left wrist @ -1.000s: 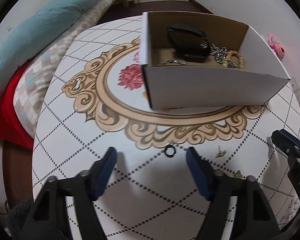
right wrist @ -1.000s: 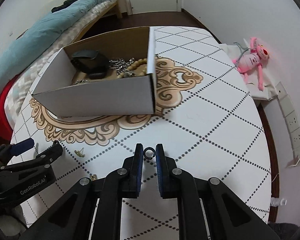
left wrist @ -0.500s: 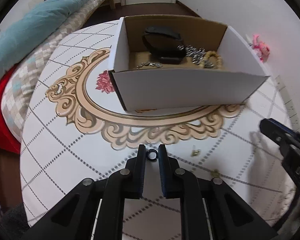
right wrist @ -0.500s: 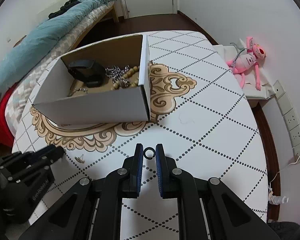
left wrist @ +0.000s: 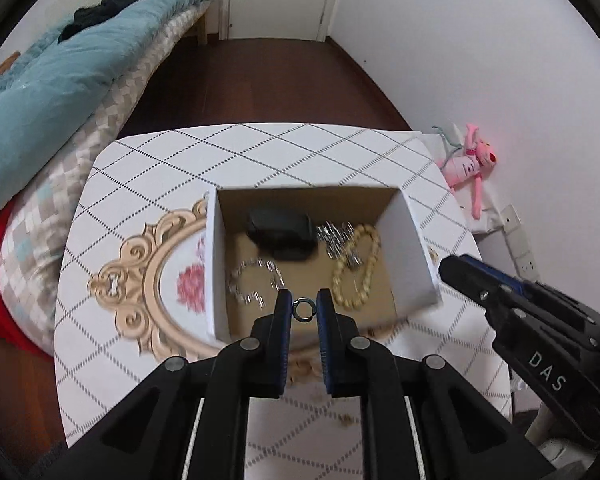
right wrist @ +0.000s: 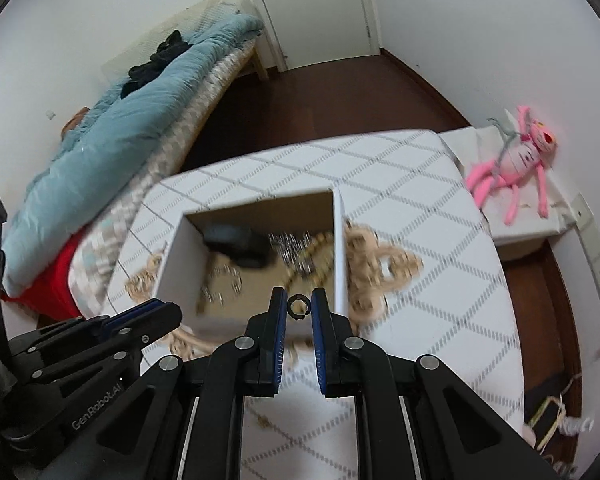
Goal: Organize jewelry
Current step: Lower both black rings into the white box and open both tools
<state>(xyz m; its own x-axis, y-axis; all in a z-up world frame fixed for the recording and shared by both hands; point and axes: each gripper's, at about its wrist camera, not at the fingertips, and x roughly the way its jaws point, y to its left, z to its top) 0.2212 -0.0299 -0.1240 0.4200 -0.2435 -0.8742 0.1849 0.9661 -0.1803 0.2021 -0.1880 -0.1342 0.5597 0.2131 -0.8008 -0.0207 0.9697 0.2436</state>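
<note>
Blue-padded left gripper pinches a dark ring between narrow fingers, above the cardboard box. Beside it the right gripper pinches another ring. Both have risen from the table over the box.

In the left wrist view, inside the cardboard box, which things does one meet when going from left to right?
Silver chain bracelet → black watch → silver chain → beige bead bracelet. All lie on the floor of the cardboard box.
</note>
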